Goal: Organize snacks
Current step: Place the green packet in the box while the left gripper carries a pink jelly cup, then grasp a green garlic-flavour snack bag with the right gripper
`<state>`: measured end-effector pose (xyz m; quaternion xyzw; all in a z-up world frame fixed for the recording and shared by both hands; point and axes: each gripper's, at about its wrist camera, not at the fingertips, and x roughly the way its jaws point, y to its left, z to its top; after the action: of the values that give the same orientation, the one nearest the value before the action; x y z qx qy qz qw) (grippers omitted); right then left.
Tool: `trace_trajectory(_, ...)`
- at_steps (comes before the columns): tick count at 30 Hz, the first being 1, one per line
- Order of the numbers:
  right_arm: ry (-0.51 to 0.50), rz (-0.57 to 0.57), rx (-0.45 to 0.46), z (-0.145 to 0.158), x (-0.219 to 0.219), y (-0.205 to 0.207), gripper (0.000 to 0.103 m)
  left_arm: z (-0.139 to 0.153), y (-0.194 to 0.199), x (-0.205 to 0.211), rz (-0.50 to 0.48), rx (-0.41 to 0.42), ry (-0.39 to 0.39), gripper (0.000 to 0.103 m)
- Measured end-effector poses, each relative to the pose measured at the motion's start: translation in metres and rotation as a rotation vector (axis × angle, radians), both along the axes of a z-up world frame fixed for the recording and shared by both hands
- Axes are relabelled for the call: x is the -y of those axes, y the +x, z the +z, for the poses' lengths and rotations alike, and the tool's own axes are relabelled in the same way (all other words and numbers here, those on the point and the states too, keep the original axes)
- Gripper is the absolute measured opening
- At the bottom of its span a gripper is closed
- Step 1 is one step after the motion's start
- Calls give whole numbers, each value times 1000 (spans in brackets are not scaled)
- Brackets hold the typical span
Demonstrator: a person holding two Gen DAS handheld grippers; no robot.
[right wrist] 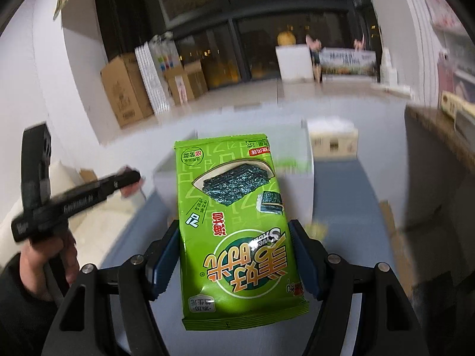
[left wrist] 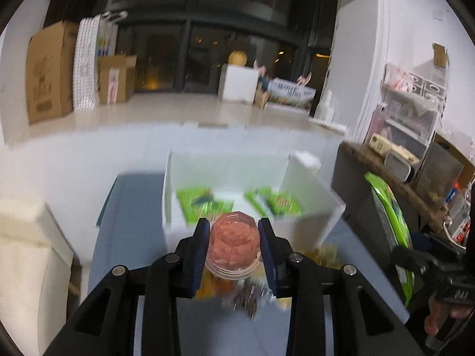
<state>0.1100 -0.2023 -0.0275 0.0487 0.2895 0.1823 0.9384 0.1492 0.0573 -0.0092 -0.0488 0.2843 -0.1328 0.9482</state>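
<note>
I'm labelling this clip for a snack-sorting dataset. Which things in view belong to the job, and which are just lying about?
Part of the job:
- pink jelly cup, gripped in the left tongs
- green seaweed packet, gripped in the right tongs
- white box with green packets inside
- loose snacks on the table

Just lying about:
- cardboard boxes by the window
- shelf clutter

Dark windows (left wrist: 207, 29), pale glossy floor (left wrist: 166, 109), cardboard boxes (left wrist: 49, 71)

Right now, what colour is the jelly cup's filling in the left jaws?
Pink, in the clear plastic jelly cup; left wrist view.
</note>
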Motion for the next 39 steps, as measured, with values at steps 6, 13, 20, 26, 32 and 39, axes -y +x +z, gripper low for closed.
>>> trace_trajectory(6,29,-23,3,35,-16,77,74,21,65,21,-30,13,26,37)
trace_trajectory(13,27,-57,-105,15,-23,157,78,-6,120,30,-26,-82,81,43)
trace_trajectory(20,31,-88,-136,-5,-11,171,103,-20,118,20,19,-99,73,103)
trace_trajectory(26,41,-89,-102,-1,1,152,103,-20,107,18,52,-106,106,103)
trace_trajectory(32,62,-63,-47,6,17,108,103,-15,72,20,63,-93,116,103)
trace_trajectory(39,15,-56,-35,-20,40,35,103,-28,6,28,65,-94,93,103)
